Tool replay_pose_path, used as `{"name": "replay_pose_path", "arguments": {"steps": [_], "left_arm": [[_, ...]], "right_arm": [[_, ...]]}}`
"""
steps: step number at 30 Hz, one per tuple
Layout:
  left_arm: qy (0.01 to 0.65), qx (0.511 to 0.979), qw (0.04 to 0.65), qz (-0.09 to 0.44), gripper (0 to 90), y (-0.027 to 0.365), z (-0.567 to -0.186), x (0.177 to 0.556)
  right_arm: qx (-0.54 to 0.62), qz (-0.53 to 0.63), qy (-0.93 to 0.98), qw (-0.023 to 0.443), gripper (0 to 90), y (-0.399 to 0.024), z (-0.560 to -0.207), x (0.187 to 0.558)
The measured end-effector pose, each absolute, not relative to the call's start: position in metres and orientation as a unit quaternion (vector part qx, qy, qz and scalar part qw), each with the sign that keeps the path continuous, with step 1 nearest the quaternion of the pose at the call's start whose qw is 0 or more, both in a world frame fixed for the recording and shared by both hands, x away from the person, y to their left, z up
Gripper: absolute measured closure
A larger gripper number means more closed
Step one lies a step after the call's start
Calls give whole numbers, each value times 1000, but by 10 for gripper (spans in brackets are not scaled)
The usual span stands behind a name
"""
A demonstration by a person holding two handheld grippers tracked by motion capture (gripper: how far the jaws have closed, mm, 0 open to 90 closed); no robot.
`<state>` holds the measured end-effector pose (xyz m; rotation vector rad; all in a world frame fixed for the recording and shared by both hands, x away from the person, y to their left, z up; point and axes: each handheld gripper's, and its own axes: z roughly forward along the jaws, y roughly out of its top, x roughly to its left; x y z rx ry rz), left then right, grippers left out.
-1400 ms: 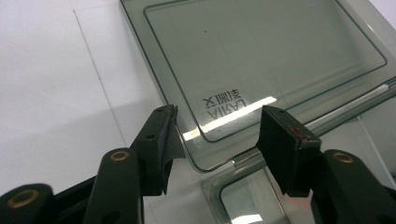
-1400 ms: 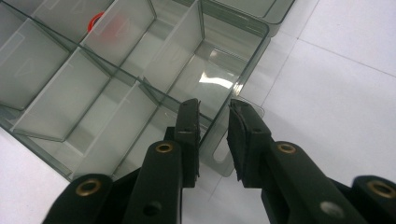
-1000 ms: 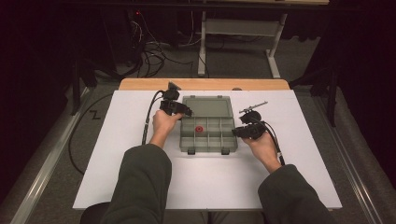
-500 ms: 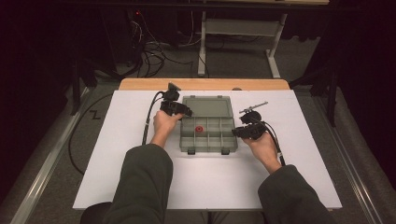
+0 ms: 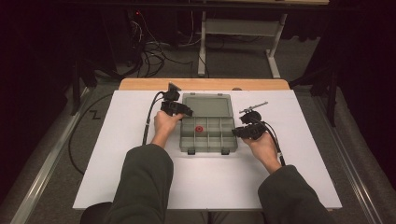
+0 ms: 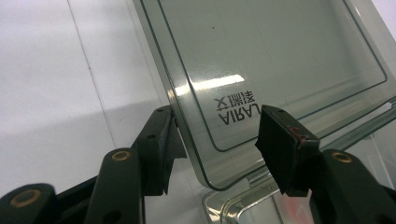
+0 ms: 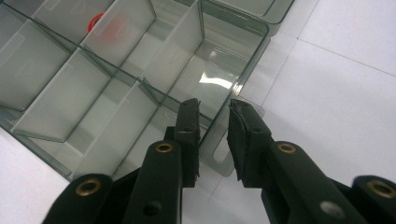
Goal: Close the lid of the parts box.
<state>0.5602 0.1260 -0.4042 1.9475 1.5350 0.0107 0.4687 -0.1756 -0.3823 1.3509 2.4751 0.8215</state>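
Across the last second almost nothing moved in the high view: both hands stayed where they were, and the clear compartment box (image 5: 208,148) sat in the same place in the middle of the white worktop (image 5: 210,184). Its lid (image 5: 207,105) lay folded back flat on the far side. The one change was small. The left tongs (image 5: 188,113) had just been closing a little, with the near left corner of the lid (image 6: 280,56) between their jaws.

In the left gripper view those tongs (image 6: 217,140) stood fairly wide. One jaw was beside the lid's edge and the other over its printed panel, and neither pad visibly pressed on the plastic, so they were open around the corner and not gripping it.

The right tongs (image 5: 236,132) waited at the box's right side. In the right gripper view (image 7: 214,126) their jaws straddled the right wall (image 7: 236,91) of the box near its side tab. They were narrow but showed a gap, so they were open too and not clamped.

A small red ring (image 5: 199,128) lay in one of the far middle compartments (image 7: 95,21).

The slight closing suggested the left hand was about to pinch the lid corner, probably to swing it shut while the right hand steadied the base. That grasp had not yet been made, and the lid was still fully open.
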Motion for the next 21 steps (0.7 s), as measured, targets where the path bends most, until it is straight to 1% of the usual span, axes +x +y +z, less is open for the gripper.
{"name": "replay_pose_path", "arguments": {"steps": [13, 14, 15, 21], "left_arm": [[571, 756, 318, 29, 508, 124, -395, 555], [560, 761, 327, 33, 511, 125, -396, 556], [570, 756, 321, 30, 514, 124, -394, 554], [563, 760, 322, 42, 525, 124, -388, 551]], "right_arm": [[460, 277, 837, 104, 762, -175, -382, 468], [459, 277, 837, 104, 762, -175, -382, 468], [459, 278, 838, 104, 762, -175, -382, 468], [462, 277, 836, 105, 763, -175, -382, 467]]}}
